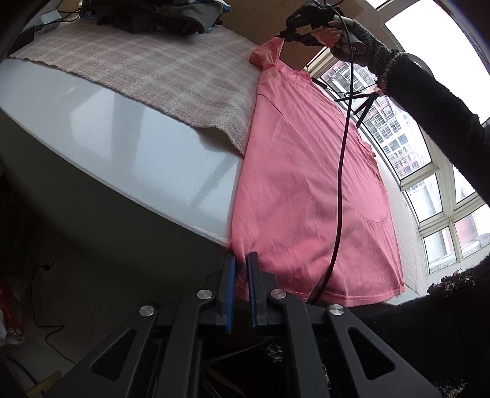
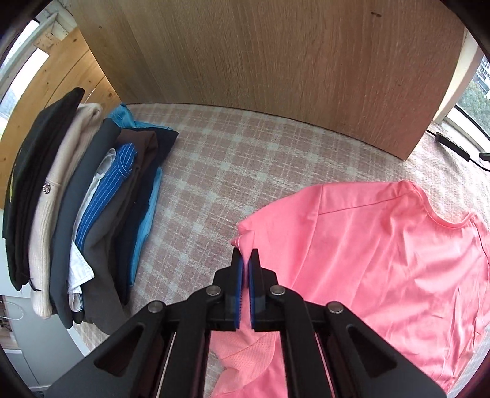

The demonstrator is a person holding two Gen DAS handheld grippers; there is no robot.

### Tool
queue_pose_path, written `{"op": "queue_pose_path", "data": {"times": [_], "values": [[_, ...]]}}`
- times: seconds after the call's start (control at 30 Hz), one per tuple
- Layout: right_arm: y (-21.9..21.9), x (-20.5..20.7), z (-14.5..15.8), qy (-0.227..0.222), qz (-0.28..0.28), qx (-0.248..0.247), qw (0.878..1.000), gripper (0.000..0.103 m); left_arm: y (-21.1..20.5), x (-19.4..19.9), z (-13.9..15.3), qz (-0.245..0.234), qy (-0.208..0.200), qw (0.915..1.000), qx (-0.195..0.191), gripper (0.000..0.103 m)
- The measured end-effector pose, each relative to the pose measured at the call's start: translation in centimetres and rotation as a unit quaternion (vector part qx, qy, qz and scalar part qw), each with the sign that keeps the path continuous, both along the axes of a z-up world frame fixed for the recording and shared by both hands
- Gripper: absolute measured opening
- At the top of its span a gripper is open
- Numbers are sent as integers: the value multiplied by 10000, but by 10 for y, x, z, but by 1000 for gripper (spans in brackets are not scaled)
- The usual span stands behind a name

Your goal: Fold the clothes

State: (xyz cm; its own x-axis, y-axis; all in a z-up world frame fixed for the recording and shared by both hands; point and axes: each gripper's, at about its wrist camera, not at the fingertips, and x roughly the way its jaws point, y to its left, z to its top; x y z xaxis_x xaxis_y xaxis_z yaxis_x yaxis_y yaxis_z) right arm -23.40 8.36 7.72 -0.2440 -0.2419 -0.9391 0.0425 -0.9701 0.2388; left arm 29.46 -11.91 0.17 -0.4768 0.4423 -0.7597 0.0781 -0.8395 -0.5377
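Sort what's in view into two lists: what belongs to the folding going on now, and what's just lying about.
In the job:
- pink T-shirt, spread on the checked blanket
- left gripper, shut on the shirt's hem corner
- right gripper, shut on the sleeve end

Lying about:
- stack of folded clothes
- wooden board
- dark clothes pile
- black cable

A: The pink shirt runs off the right wrist picture's right edge.
B: And the clothes stack hides its own lower layers, cut off at left
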Motion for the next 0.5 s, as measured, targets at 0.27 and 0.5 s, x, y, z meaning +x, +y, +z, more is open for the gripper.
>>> {"op": "queue_pose_path", "data": {"times": [0.27,0.5], "values": [[38,7,21,271,59,-273,9992,3,56,4,56,-506,653,9959,-360,0],[133,34,38,588,-321,304,9973,5,146,-6,76,-1741,625,9826,-179,7]]}}
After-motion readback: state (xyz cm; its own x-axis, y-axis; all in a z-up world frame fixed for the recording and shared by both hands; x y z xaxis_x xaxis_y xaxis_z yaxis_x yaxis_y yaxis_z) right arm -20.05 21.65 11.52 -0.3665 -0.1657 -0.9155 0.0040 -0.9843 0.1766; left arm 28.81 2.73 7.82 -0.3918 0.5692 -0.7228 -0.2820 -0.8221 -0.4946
